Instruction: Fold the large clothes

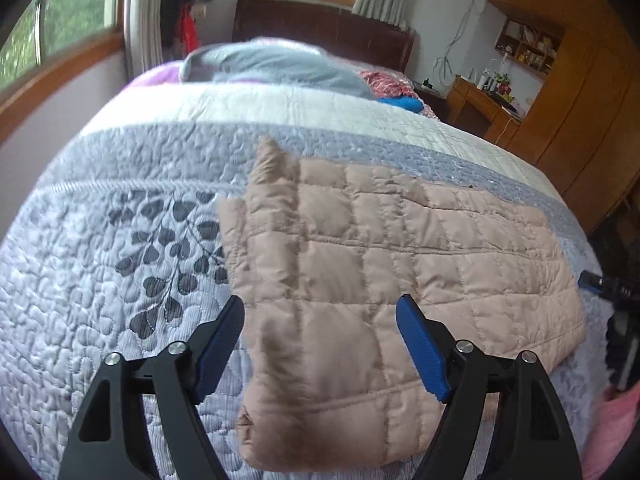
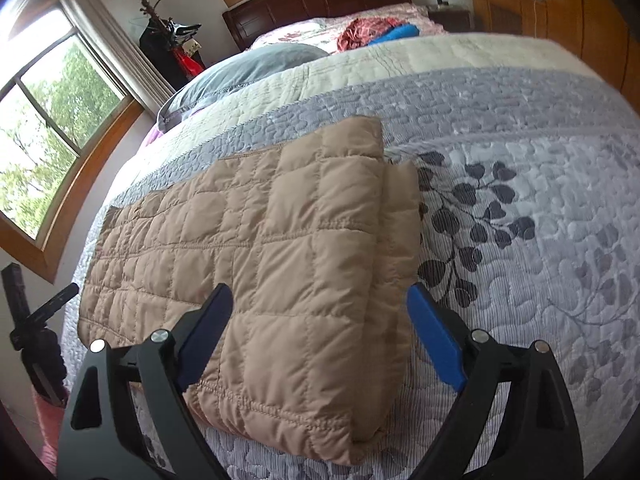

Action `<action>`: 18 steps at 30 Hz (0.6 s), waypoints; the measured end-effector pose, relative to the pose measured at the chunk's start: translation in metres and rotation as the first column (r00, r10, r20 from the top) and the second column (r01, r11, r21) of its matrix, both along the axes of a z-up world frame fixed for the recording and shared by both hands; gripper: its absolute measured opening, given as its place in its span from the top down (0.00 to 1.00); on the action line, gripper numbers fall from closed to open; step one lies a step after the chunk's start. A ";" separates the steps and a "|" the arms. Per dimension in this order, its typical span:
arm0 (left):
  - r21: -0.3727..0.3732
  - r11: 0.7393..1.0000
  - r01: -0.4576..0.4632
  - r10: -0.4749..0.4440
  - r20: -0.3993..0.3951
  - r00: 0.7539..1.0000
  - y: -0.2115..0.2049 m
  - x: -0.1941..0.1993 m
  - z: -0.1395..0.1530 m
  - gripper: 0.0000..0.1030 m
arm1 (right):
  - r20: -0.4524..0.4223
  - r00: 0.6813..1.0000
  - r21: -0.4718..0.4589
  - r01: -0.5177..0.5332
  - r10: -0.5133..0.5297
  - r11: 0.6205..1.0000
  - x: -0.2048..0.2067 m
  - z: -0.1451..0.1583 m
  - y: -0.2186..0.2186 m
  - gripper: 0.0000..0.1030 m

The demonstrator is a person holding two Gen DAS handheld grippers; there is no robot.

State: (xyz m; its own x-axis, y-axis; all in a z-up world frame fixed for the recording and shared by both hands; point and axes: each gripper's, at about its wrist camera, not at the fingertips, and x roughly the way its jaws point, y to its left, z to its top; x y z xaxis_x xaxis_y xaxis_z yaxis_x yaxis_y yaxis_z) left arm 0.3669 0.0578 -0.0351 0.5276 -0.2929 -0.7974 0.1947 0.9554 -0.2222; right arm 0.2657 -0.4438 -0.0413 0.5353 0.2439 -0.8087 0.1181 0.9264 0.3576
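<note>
A tan quilted puffer jacket (image 1: 380, 264) lies folded into a long flat rectangle on the bed's grey-blue quilted bedspread (image 1: 100, 280). It also shows in the right wrist view (image 2: 256, 248), with a doubled thick fold at its right end. My left gripper (image 1: 320, 312) is open, hovering just above the jacket's near left end, holding nothing. My right gripper (image 2: 320, 300) is open above the jacket's near thick end, holding nothing. The other gripper's tip (image 1: 600, 282) shows at the right edge of the left wrist view.
Bedspread (image 2: 520, 220) with a dark leaf print lies beside the jacket. A grey pillow (image 1: 276, 66), red and blue clothes (image 2: 376, 30) and a dark headboard (image 1: 320, 28) are farther up the bed. A wooden wardrobe and desk (image 1: 560, 92) stand right; windows (image 2: 44, 128) left.
</note>
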 end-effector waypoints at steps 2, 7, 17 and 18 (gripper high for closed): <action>-0.033 0.999 -0.011 0.009 -0.050 0.999 0.012 0.011 -0.008 0.24 | -0.014 1.000 0.031 0.004 -0.004 1.000 0.002 -0.005 -0.008 0.13; -0.102 0.995 0.003 -0.017 -0.145 0.989 0.034 0.039 -0.032 0.24 | -0.072 0.997 0.150 0.043 -0.033 0.988 0.014 -0.024 -0.033 0.13; -0.305 0.952 0.031 -0.107 -0.237 0.966 0.045 0.077 -0.075 0.16 | -0.139 0.990 0.250 0.046 -0.011 0.967 0.043 -0.055 -0.039 0.11; -0.303 0.951 0.052 -0.128 -0.237 0.963 0.040 0.079 -0.075 0.16 | -0.134 0.991 0.246 0.045 -0.012 0.968 0.043 -0.054 -0.038 0.11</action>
